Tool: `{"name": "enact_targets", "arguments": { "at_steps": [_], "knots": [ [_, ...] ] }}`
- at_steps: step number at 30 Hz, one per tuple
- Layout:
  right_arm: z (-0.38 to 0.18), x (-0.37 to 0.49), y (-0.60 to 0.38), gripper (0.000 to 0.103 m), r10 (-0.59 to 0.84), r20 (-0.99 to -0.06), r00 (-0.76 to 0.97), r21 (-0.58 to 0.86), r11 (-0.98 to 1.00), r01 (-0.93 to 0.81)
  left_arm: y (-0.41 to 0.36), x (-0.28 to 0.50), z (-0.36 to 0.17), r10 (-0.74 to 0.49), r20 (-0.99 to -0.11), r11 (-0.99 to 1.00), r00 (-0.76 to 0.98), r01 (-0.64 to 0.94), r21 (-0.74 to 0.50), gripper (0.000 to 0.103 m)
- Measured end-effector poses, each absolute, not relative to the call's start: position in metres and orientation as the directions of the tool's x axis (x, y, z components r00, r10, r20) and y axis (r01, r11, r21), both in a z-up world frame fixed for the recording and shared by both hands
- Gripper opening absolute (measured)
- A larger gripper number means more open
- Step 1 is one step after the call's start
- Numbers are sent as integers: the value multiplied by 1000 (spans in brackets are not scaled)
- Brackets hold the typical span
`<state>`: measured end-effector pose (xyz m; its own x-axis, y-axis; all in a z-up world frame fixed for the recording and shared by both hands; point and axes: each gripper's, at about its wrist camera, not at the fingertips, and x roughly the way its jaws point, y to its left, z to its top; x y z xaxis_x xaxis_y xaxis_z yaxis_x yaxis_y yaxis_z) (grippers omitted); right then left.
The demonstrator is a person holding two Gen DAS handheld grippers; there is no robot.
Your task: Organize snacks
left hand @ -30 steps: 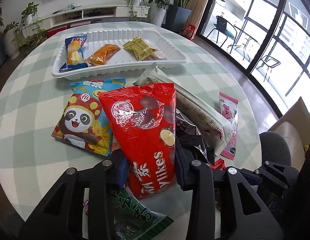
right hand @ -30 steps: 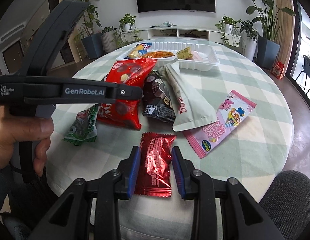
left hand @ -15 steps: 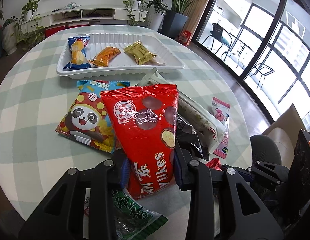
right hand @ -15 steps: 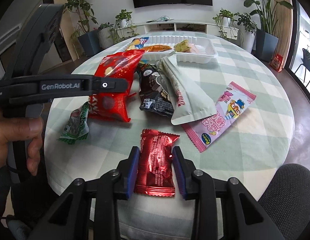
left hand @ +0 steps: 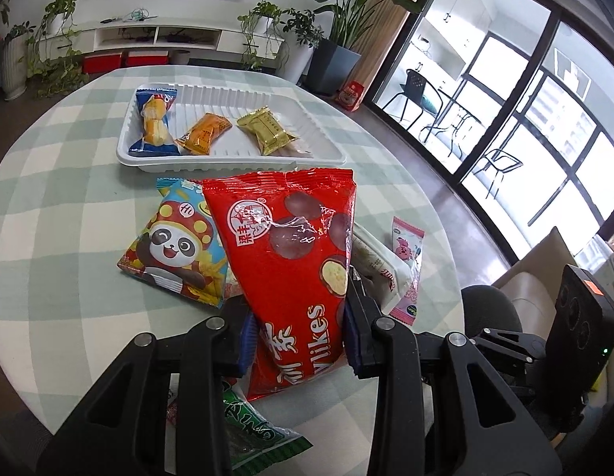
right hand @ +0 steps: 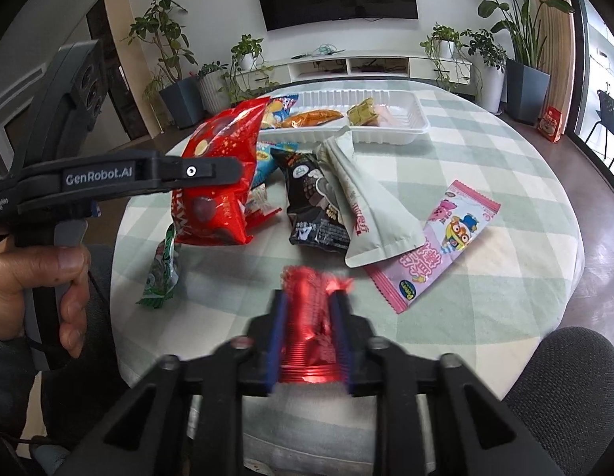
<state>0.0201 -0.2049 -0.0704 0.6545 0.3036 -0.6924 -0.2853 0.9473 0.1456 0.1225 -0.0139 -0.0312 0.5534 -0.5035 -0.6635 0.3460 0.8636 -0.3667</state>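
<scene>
My left gripper [left hand: 297,337] has its jaws clamped on the lower part of the big red snack bag [left hand: 291,261], which stands up off the bench [left hand: 49,206]. Only my right view shows that bag from the side, hanging tilted from the left gripper [right hand: 212,172] above the pile, with my left hand [right hand: 37,277] on the grip. My right gripper [right hand: 309,341] has its jaws pressed onto the small red foil packet [right hand: 311,329], which is blurred in that view; my left view does not show it.

The white tray [left hand: 227,158] sits at the far side of the bench and holds a blue-wrapped cake [left hand: 154,123] at its left, an orange packet [left hand: 204,135] in the middle and a gold packet [left hand: 267,131] to the right. The panda bag [left hand: 176,254] shows plainly in my left view, just left of the red bag, while in my right view the red bag hides most of it. My right view alone lays out the black packet [right hand: 315,206], the pale pouch [right hand: 370,214] overlapping it, and the pink packet [right hand: 438,242] at the right. The green packet [right hand: 162,273] lies near the bench's left edge, below the held bag.
</scene>
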Motion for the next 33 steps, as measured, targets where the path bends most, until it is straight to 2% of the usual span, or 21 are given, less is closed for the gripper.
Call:
{"name": "enact_targets", "arguments": {
  "at_steps": [9, 12, 13, 14, 18, 22, 26, 33],
  "knots": [
    [-80, 21, -195, 20, 251, -744, 619, 73, 952, -298, -12, 120, -39, -505, -669, 863, 545, 340, -375, 32],
    [-85, 22, -194, 35, 212, -762, 612, 36, 957, -287, -13, 119, -39, -506, -667, 862, 546, 342, -374, 32],
    [-87, 22, -195, 44, 195, -770, 607, 29, 962, -272, -13, 119, -39, -507, -667, 862, 546, 343, -374, 32],
    [-89, 24, -196, 45, 188, -783, 593, 33, 964, -262, -13, 120, -39, -508, -666, 861, 547, 343, -375, 32],
    [-91, 25, -194, 44, 175, -790, 588, 3, 960, -282, -13, 119, -38, -513, -664, 858, 544, 349, -377, 32],
    [-89, 28, -198, 30, 212, -804, 556, 58, 957, -283, -14, 117, -37, -520, -661, 854, 541, 356, -380, 32],
    [-86, 28, -203, 23, 248, -807, 537, 107, 954, -280, -11, 116, -33, -526, -654, 850, 544, 358, -386, 32],
    [-72, 24, -205, 22, 326, -774, 543, 182, 936, -302, -3, 109, -21, -534, -635, 846, 559, 362, -393, 32]
  ]
}}
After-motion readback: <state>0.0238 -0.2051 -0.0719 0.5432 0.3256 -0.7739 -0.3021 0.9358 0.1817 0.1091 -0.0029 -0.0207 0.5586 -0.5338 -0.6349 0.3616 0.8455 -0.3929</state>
